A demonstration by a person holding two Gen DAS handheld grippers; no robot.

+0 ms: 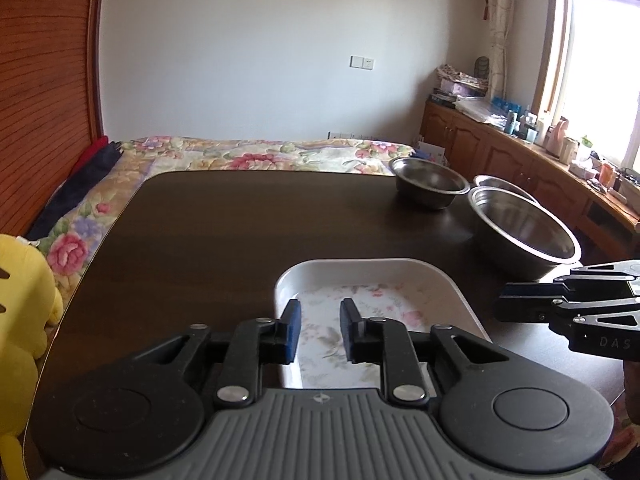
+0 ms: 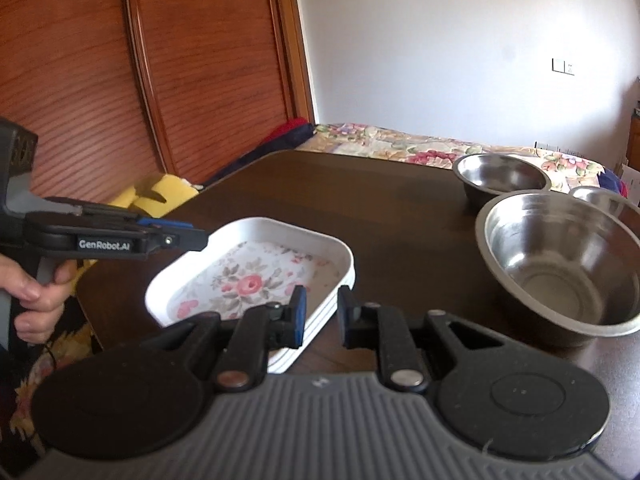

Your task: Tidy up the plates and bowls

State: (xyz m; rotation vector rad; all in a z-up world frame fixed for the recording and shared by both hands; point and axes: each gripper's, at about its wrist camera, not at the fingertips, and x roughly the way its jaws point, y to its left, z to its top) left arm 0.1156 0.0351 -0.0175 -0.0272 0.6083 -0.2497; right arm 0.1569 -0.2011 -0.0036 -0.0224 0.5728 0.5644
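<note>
A white rectangular plate (image 1: 452, 292) with a flower pattern lies on the dark table's near side. My left gripper (image 1: 320, 328) hovers open over its near end, nothing between the fingers. In the right wrist view the plate (image 2: 256, 276) lies left of centre, its side ribbed. My right gripper (image 2: 322, 316) stands open at the plate's near right corner, gripping nothing. A large steel bowl (image 1: 524, 228) (image 2: 560, 264) sits right of the plate. A smaller steel bowl (image 1: 428, 184) (image 2: 500, 178) stands farther back. A third bowl (image 1: 500, 184) (image 2: 600, 198) peeks out behind the large one.
The dark wooden table (image 1: 240, 232) has rounded corners and bare surface on its left and far parts. A flowered bed (image 1: 248, 152) lies beyond it, a yellow plush toy (image 1: 20, 304) at its left edge. A cluttered wooden cabinet (image 1: 520, 152) runs under the window at right. A hand (image 2: 32, 292) holds the left gripper.
</note>
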